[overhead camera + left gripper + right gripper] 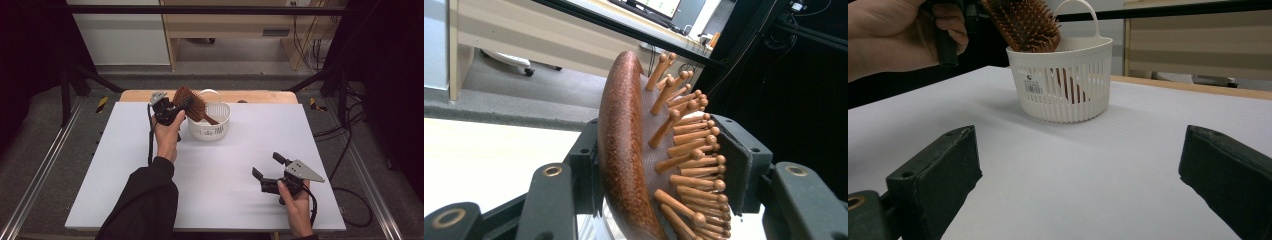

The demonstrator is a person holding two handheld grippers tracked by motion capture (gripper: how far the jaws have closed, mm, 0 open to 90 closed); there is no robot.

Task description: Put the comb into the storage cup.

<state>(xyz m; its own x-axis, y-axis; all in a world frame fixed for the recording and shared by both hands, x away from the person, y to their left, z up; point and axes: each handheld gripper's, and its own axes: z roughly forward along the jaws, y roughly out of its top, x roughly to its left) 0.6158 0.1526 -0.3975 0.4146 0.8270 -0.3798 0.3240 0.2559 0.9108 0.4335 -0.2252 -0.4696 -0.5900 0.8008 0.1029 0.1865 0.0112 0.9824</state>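
A white slotted basket [210, 122] with a loop handle was seen toward the far middle of the white table [150, 170], well in from the side edges and near the wooden strip along the far edge. A brown wooden hairbrush [190, 102] was held tilted over it — the handle end was sunk inside the basket, showing through the slots in the right gripper view, while the bristled head stood up and out over the rim on the left side. The head was pinched by the left gripper [175, 111], one jaw pressed on the smooth back and the other against the pegs, as seen in the left gripper view [659, 165]. The left hand [167, 137] was raised just beside the basket, the dark sleeve reaching in from the near edge. The right gripper [270, 167] was held low over the table near the front right, well apart from the basket, with its jaws spread wide and nothing between them — bare white surface was seen between it and the basket [1060, 82]. Open table was left in front of the basket and to both sides of it. Beyond the far edge, a grey floor, a wooden desk and trailing cables were seen.
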